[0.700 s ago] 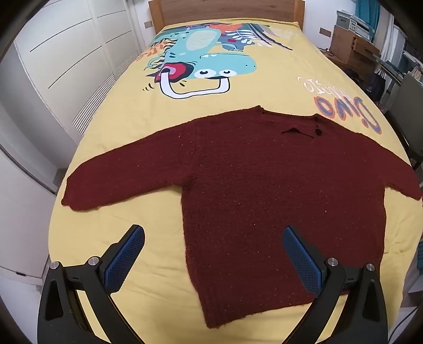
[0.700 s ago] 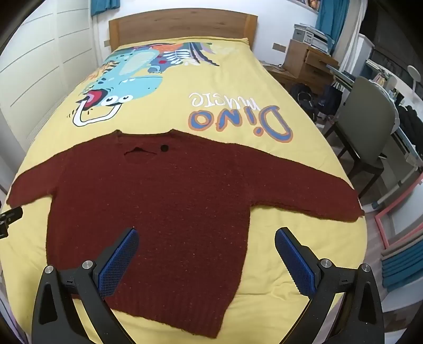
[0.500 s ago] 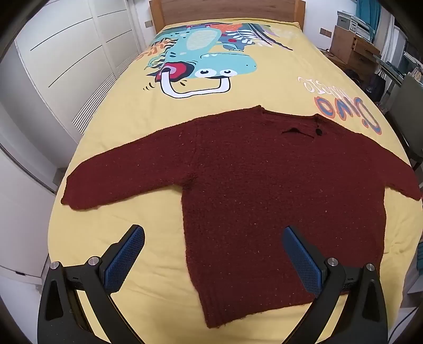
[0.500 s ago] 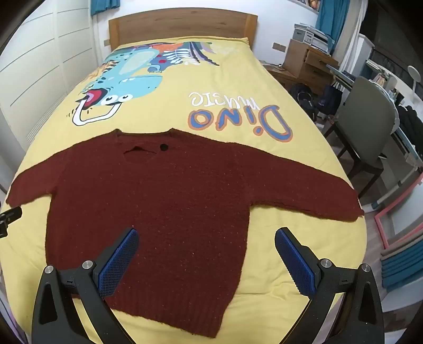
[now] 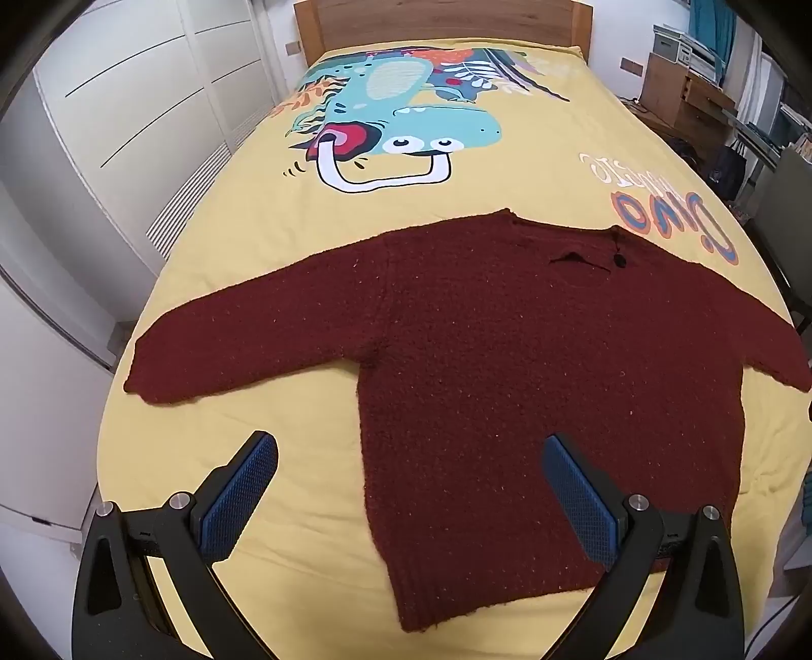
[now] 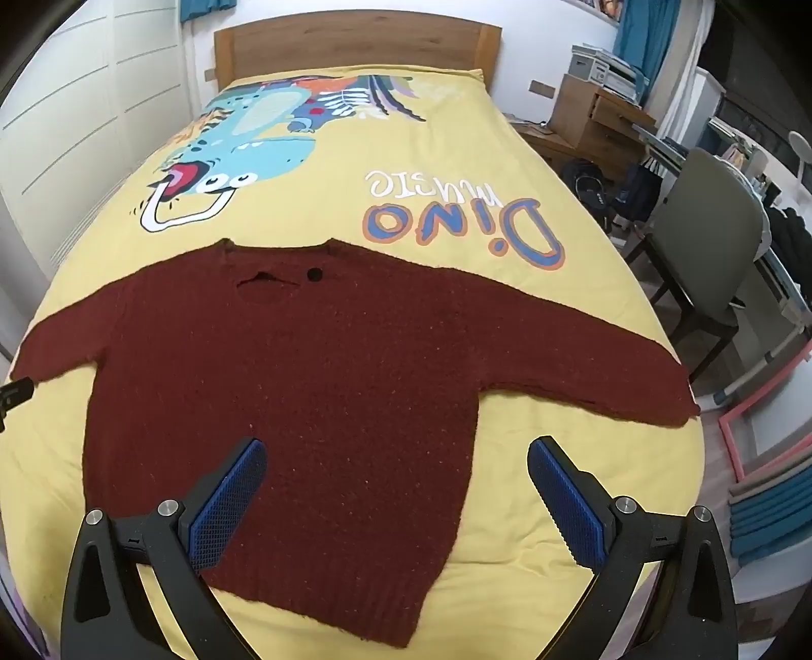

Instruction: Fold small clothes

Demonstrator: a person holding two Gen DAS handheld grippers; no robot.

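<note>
A bed [image 6: 457, 167] with a yellow cover printed with a cartoon dinosaur [image 5: 406, 117] and the words "Dino music" [image 6: 457, 213] fills the middle of the room. At its far end stands a wooden headboard [image 6: 355, 45] against a white wall. Along the left side runs a white wardrobe [image 5: 127, 111] with flat panelled doors. To the right of the bed are a wooden chest of drawers [image 6: 594, 122] with a printer [image 6: 604, 71] on top, dark bags [image 6: 588, 188] on the floor, and a grey-green chair [image 6: 705, 243] drawn up to a desk. Teal curtains [image 6: 639, 30] hang in the far right corner. The floor at the near right is wooden.
</note>
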